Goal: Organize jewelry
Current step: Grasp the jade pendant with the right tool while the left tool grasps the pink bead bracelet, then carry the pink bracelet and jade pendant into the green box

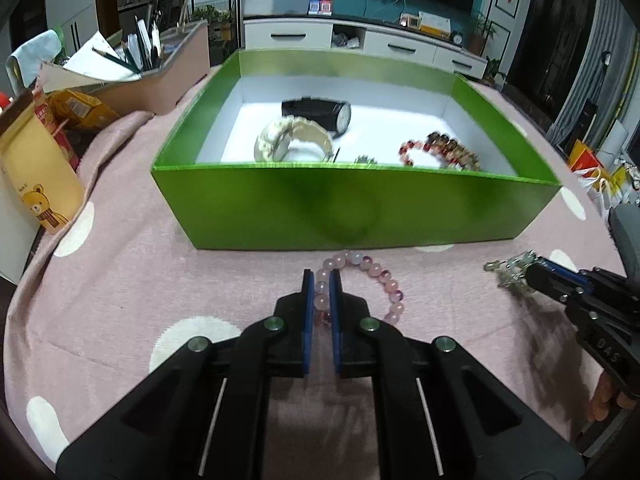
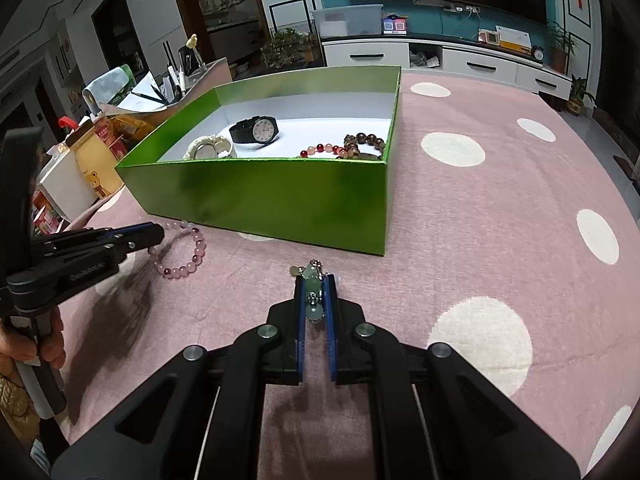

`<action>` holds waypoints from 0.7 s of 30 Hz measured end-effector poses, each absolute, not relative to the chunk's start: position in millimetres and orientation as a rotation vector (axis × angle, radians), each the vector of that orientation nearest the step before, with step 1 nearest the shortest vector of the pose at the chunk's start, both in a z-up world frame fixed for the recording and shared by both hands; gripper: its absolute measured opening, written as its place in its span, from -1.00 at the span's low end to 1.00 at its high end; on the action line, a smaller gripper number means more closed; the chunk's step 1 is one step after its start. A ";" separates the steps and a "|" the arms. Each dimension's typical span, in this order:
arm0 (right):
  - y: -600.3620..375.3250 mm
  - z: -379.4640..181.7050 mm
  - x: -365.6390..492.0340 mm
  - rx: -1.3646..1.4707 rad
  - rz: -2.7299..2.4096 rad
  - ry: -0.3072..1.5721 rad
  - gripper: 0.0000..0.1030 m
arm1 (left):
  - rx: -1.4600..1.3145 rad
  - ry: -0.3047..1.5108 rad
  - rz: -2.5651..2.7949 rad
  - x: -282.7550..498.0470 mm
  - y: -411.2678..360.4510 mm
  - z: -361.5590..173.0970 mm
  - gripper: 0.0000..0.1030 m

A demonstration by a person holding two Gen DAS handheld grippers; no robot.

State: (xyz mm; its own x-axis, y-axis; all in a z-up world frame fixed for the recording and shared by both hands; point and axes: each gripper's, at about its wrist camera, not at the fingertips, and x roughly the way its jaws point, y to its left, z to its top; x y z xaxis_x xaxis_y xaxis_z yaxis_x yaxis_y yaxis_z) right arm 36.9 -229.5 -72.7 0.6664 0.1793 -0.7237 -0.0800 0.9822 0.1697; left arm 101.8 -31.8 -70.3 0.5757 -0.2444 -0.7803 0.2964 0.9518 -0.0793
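Pink dotted cloth is covering the table, bear cup sitting far left, TV stand lurking behind.

The tablecloth is a soft, matt pink cloth with a faint nap and white dots. The green box looks like glossy card outside, shiny enough to throw dim reflections, with plain matt white card inside. The pink bracelet is smooth, translucent beads, maybe stone or glass. The silver piece glints like metal with pale glassy beads. Both the left gripper and right gripper are matt black plastic with blue ridged pads and dull metal screws.
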 end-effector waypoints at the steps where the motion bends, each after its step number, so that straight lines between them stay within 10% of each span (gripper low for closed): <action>1: -229.7 -71.9 36.2 0.129 0.147 0.827 -0.84 | 0.057 0.895 -0.321 100.0 -31.0 -66.5 -0.87; 21: -232.7 -33.6 19.9 0.126 0.147 0.736 -0.84 | 0.011 0.773 -0.350 77.4 -19.9 -0.9 -0.87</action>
